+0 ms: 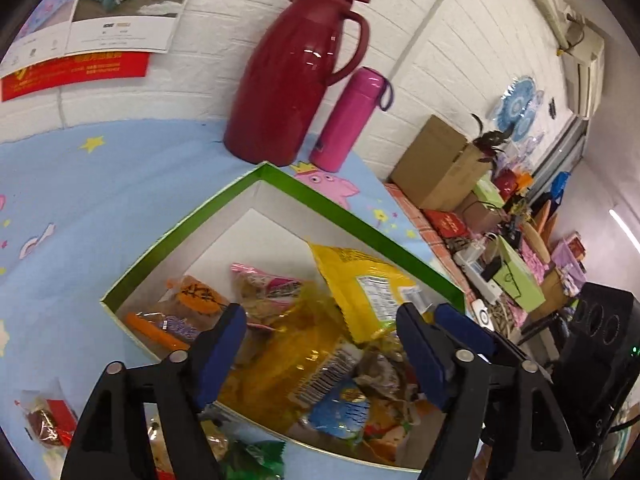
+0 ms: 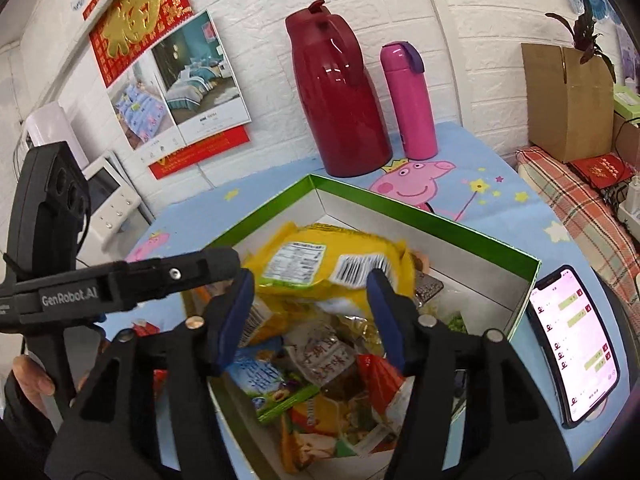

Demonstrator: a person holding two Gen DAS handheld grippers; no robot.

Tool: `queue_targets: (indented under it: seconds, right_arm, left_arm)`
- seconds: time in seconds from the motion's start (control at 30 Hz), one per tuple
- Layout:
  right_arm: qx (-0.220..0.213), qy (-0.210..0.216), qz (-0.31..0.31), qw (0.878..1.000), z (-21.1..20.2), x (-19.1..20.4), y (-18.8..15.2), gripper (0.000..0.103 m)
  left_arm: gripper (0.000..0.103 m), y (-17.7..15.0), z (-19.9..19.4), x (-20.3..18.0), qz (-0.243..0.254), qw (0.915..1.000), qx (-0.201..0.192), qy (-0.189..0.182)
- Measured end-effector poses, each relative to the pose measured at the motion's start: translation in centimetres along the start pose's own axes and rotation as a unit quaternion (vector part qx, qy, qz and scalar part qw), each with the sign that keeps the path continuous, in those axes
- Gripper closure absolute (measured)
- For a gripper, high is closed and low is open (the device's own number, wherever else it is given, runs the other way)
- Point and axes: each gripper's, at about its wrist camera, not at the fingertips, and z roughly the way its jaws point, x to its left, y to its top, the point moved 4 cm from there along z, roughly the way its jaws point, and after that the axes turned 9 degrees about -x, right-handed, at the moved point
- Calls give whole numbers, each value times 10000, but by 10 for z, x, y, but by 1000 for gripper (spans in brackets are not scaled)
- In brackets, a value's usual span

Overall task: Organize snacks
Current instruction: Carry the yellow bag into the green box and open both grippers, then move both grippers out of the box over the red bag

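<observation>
Between the right gripper's (image 2: 310,312) parted jaws, a yellow snack bag (image 2: 320,268).

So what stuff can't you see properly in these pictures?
- Snacks at the bottom of the green box: both views, buried under the yellow bag and other packets.
- Phone text: right wrist view, too small.
- Green packet: left wrist view, cut off by the bottom edge and left gripper.

Dark red jug (image 2: 340,92) & pink flask (image 2: 408,104) upright side by side at white brick wall, on blue cartoon cloth (image 2: 472,184). Lit phone (image 2: 576,344) flat on cloth. Calendar (image 2: 176,80) on wall.
</observation>
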Motion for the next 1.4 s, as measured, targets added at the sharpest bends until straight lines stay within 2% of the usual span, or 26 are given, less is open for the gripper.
queue_targets:
  seconds: [0.13,0.27,0.33,0.4,0.53,0.7,0.97,1.2,1.3,1.4]
  right_arm:
    - [145,-72,-65,9998,8,-3,-9,36]
    - [100,-62,-63,9999,0,0,-7,35]
    - [52,-27,-44,10000,-8,4,-5,29]
    - [-5,50,15,10000,-19,9,-4,17]
    - [-105,135,-116,9998,-41,24,-6,16]
    - [-189,214,-244,9993,-67,42,-16,8]
    - [-247,452,-449,9977,-92,72,-39,2]
    - [-76,577,-713,9958,-92,92,-64,1]
    - [-51,621,-801,9948,-90,99,-73,1]
    - [-37,703,-726,9949,-86,105,-79,1]
  left_arm:
    - [21,-6,5,19,-166,9997,81,139]
    - [21,-8,-4,23,-151,9996,36,244]
    - [20,-11,-13,22,-114,9994,1,315]
    - [19,-13,-23,20,-81,9993,-48,374]
    - [18,-19,-49,12,78,9983,-207,532]
    - [17,-33,-85,4,286,9966,-390,663]
    - [16,-59,-127,2,347,9959,-503,664]
    - [16,-76,-153,26,299,9954,-444,794]
    - [16,-79,-166,52,129,9936,-470,1015]
    - [16,-84,-175,78,-187,9929,-471,1079]
